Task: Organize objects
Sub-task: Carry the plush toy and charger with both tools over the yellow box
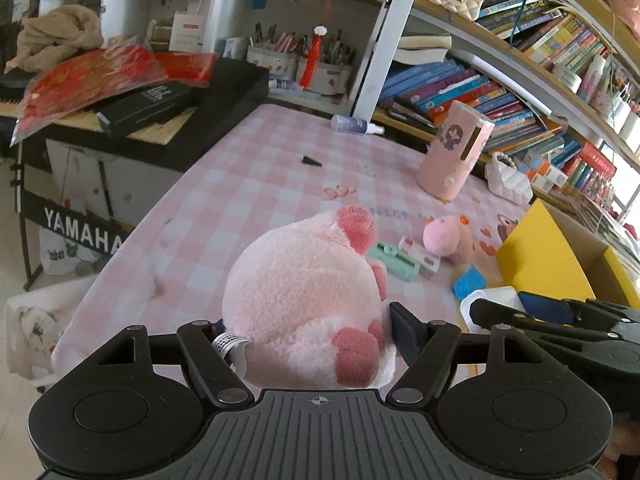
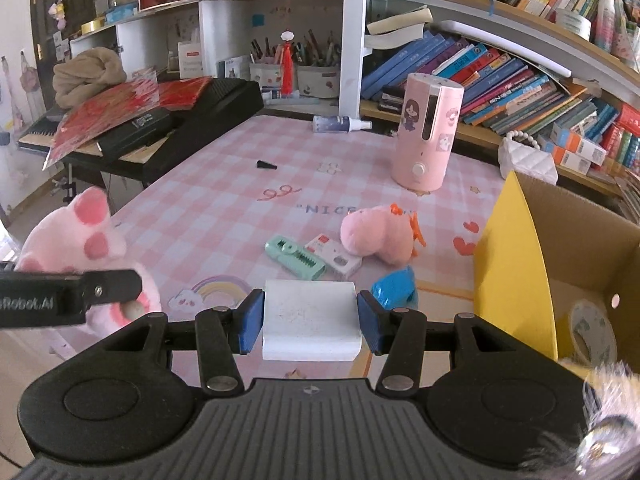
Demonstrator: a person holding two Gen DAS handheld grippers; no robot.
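Note:
My left gripper (image 1: 308, 332) is shut on a large pink plush toy (image 1: 304, 300) with darker pink paws and holds it over the near left part of the table; the toy also shows in the right wrist view (image 2: 80, 248). My right gripper (image 2: 310, 322) is shut on a white box-like object (image 2: 310, 320) just above the pink checked tablecloth (image 2: 224, 200). On the cloth lie a small pink plush (image 2: 378, 236), a mint green stapler-like item (image 2: 296, 258), a small white packet (image 2: 334, 258) and a blue object (image 2: 394, 290).
An open cardboard box with a yellow flap (image 2: 516, 264) stands at the right and holds a tape roll (image 2: 592, 332). A tall pink humidifier (image 2: 426, 136), a spray bottle (image 2: 340, 124), a white bag (image 2: 528, 156) and bookshelves lie beyond. A keyboard (image 2: 180, 120) stands at the left.

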